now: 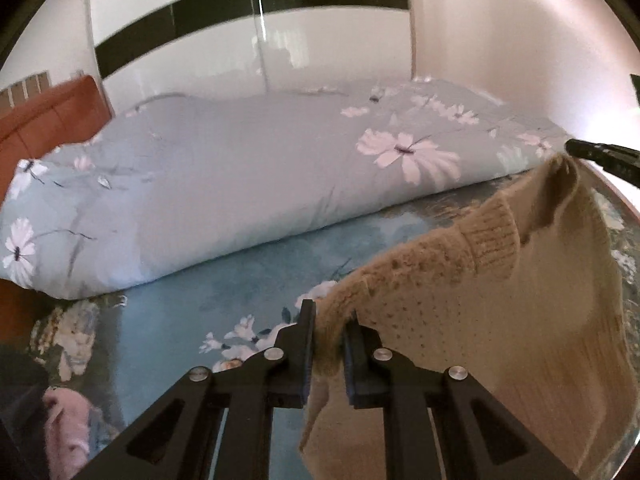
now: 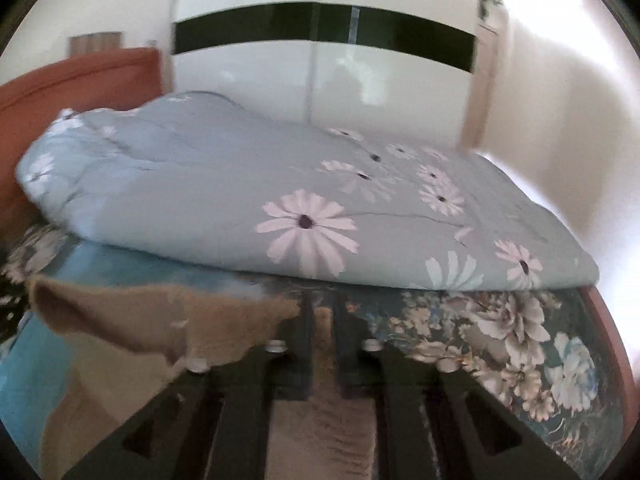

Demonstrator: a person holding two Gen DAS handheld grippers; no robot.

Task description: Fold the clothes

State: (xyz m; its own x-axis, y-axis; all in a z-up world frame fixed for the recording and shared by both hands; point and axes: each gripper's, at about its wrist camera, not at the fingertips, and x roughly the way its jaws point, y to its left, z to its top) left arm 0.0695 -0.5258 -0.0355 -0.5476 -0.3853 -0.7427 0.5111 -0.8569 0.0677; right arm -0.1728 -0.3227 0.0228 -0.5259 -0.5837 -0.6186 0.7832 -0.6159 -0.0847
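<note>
Beige knit sweater lifted clear of floral bedsheet, clamped at one edge by left gripper, opposite corner pinched by right gripper at 2 o'clock in left view. Judged mid-fold: spread and carry stage. Next: lower evenly, keep tension, lay flat short of folded duvet at 12 o'clock.

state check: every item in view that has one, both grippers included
Left gripper: shut on the sweater's edge.
Right gripper: shut on the sweater.
Beige knit sweater: unfolded, lifted off the bed, hanging between both grippers.
Pale blue daisy-print duvet: folded, lying at the back of the bed.
Pink garment: crumpled, on the bed's edge.
</note>
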